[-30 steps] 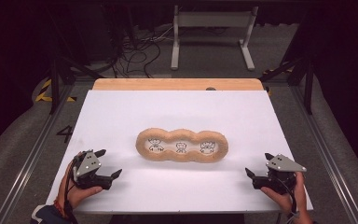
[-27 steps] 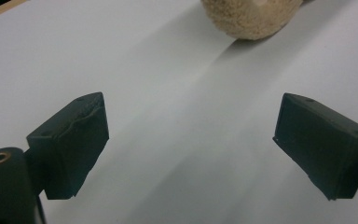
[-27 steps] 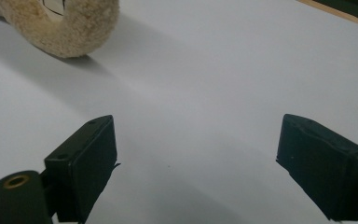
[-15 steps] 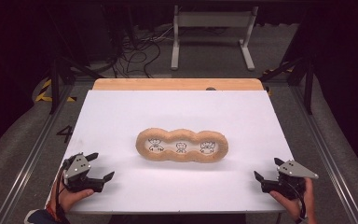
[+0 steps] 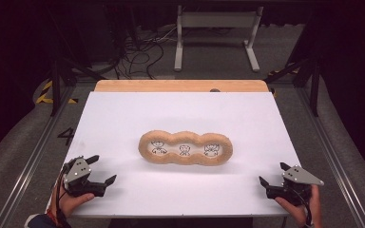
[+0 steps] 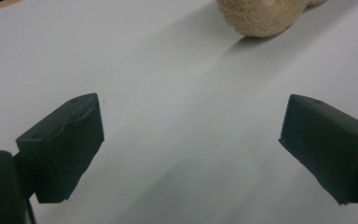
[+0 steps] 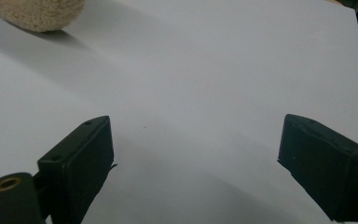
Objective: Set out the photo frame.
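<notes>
- Three-hollow fuzzy tan tray [image 5: 186, 148] lying flat at mid-bench on the white sheet [image 5: 180, 114], long axis running left to right.
- Holds one small dark-lined figure per hollow, seen from the high view: left figure [image 5: 158, 147], middle figure [image 5: 185, 150], right figure [image 5: 211, 150]; too small to tell what each depicts.
- Left tongs [image 5: 100, 171] near the front left corner of the bench, released, jaws spread wide, grasping nothing, well apart from the tray.
- Right tongs [image 5: 272, 175] near the front right corner, likewise released and empty, well apart from the tray.
- From the left gripper view: just one rounded, woolly end of the tray [image 6: 261, 16] at the top edge, hollows hidden; left tongs [image 6: 191, 140] over bare white sheet.
- From the right gripper view: the other woolly end [image 7: 37, 14] at the top left corner, right tongs [image 7: 196, 154] gaping over bare sheet.
- High view alone giving the wooden bench edge [image 5: 180, 85] beyond the sheet.
</notes>
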{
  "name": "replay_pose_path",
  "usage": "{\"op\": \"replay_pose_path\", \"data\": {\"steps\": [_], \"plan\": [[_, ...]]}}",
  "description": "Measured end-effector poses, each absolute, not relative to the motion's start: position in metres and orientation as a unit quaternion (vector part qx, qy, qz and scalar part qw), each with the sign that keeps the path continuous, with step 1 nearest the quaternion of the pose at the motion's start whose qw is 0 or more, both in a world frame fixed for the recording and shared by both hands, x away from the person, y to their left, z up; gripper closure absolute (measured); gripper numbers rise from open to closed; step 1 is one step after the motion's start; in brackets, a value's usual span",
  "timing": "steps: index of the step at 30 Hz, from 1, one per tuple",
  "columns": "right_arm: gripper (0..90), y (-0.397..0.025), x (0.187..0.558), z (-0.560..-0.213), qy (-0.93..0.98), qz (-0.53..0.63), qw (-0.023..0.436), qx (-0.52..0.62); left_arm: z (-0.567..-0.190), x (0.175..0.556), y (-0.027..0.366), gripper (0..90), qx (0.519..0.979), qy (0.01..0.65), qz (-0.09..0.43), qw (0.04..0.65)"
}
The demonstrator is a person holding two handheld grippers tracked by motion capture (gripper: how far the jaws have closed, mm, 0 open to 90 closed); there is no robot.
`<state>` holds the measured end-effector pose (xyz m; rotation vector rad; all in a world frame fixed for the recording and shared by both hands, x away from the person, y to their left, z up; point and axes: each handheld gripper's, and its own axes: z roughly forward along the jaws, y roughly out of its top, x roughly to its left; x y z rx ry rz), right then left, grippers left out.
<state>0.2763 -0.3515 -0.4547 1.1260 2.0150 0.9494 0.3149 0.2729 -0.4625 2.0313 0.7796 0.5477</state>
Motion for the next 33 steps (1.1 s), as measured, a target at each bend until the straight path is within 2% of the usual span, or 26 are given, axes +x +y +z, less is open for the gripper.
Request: {"op": "replay_pose_path", "data": {"steps": [33], "plan": [[9.9, -0.3559, 0.2717, -0.4505, 0.756, 0.367, 0.329, 0.431, -0.4615, 0.3175, 0.2701, 6.2, 0.815, 0.307, 0.223, 0.438]]}}
